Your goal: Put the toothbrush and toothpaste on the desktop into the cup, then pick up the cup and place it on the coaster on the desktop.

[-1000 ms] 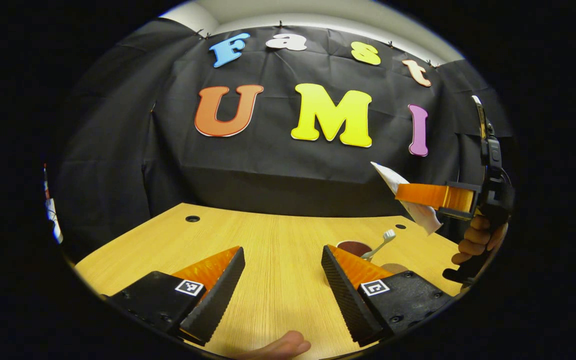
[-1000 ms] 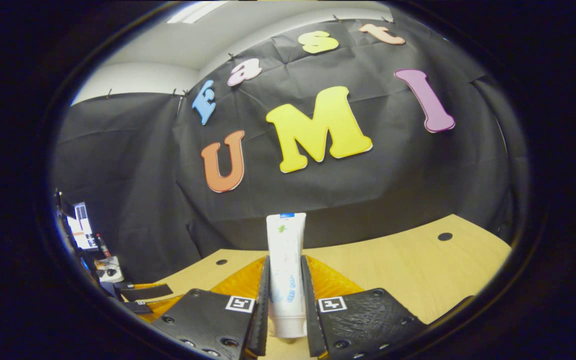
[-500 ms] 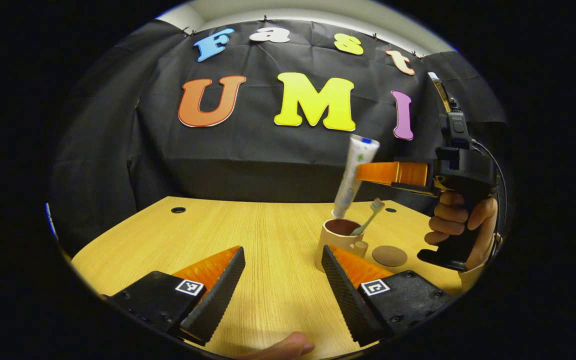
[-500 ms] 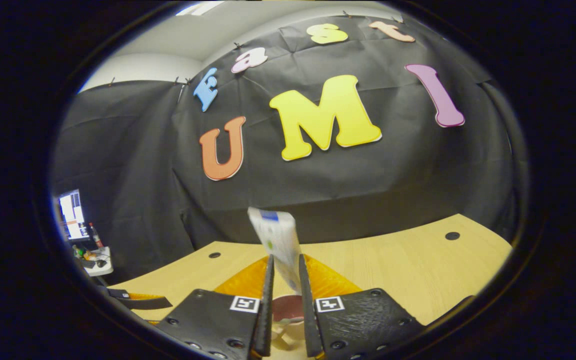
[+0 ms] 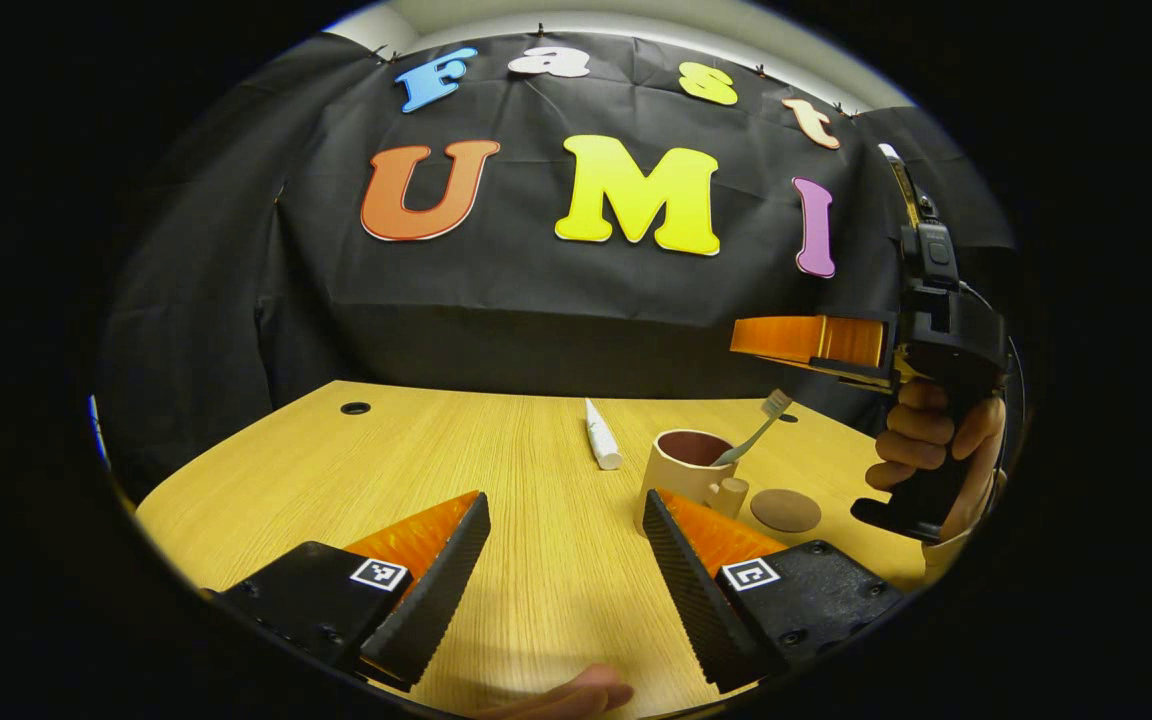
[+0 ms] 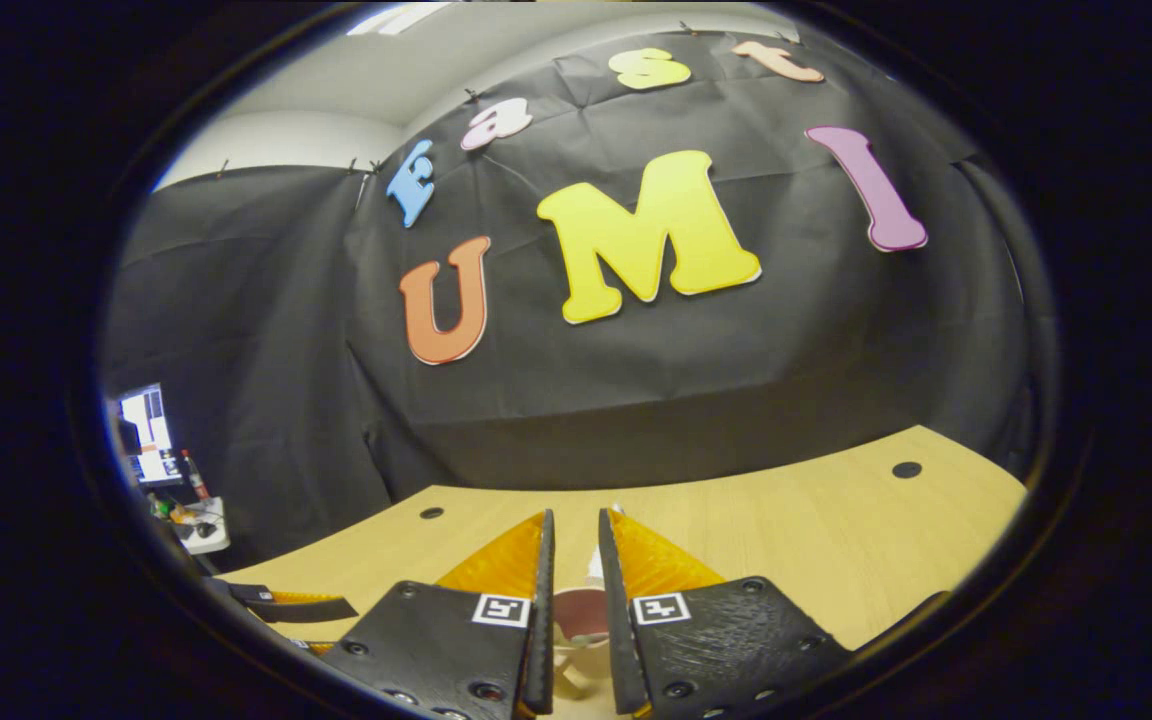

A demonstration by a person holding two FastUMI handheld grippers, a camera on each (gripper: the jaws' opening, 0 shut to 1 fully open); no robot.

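In the left gripper view a beige cup [image 5: 681, 468] stands on the wooden desktop [image 5: 436, 470], with the toothbrush [image 5: 762, 427] leaning in it, head up. The white toothpaste tube [image 5: 601, 447] lies flat on the desktop just left of the cup. A round brown coaster [image 5: 785, 510] lies right of the cup. My left gripper [image 5: 564, 500] hovers open near the front edge, empty. A hand holds my right gripper [image 5: 806, 340] above and right of the cup. In the right gripper view its fingers [image 6: 574, 518] stand a narrow gap apart, empty, with the cup [image 6: 576, 610] below.
Cable holes [image 5: 355, 408] [image 6: 905, 469] pierce the desktop near its far edge. The hand [image 5: 921, 440] on the right gripper's handle hangs over the right edge. A fingertip [image 5: 576, 690] shows at the bottom. A side table with a screen [image 6: 151, 430] stands beyond the booth.
The toothpaste was gripped and tilted over the cup half a second ago; now it has left the right gripper and lies on the desktop left of the cup. The left gripper barely moved.
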